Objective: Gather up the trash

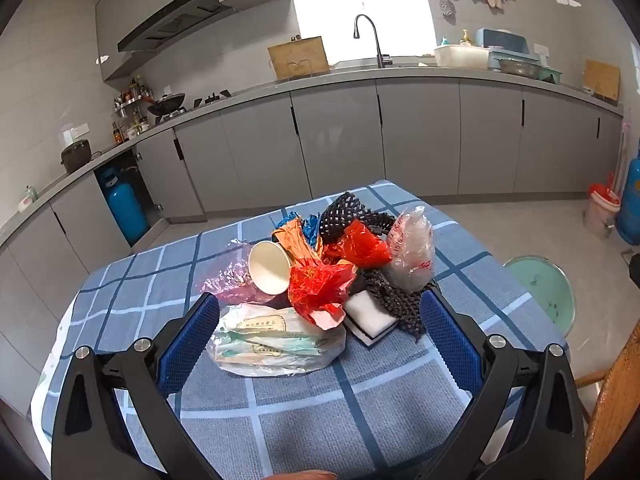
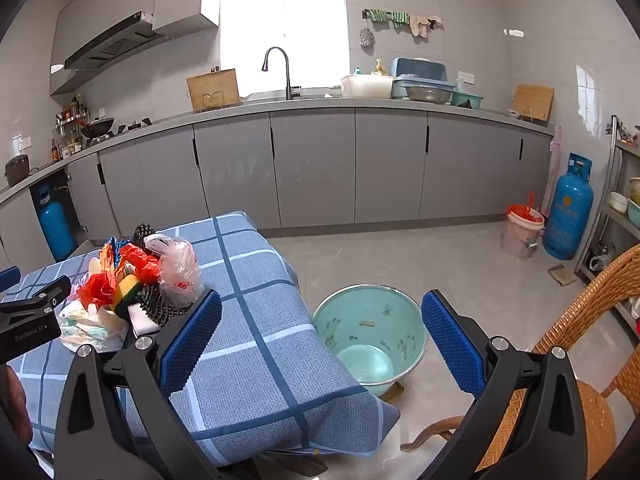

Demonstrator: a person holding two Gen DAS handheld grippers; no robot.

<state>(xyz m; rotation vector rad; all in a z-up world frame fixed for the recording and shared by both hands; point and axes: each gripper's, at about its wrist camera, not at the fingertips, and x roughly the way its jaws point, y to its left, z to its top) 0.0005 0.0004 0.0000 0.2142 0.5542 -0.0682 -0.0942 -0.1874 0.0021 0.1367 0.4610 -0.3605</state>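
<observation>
Two empty grippers: your left hand-held gripper (image 1: 320, 320) and right hand-held gripper (image 2: 320, 336) both gape wide | trash pile (image 1: 320, 276) sits mid-bench (image 1: 280, 408), green bucket (image 2: 372, 340) on floor beside | take the flat food wrapper (image 1: 276, 340) first, it lies left-to-right | paper cup (image 1: 269, 267) mouth faces you.

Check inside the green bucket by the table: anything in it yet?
The green bucket looks empty: bare bottom, only dark marks on its inner wall. Its near inside wall is hidden by the rim.
</observation>
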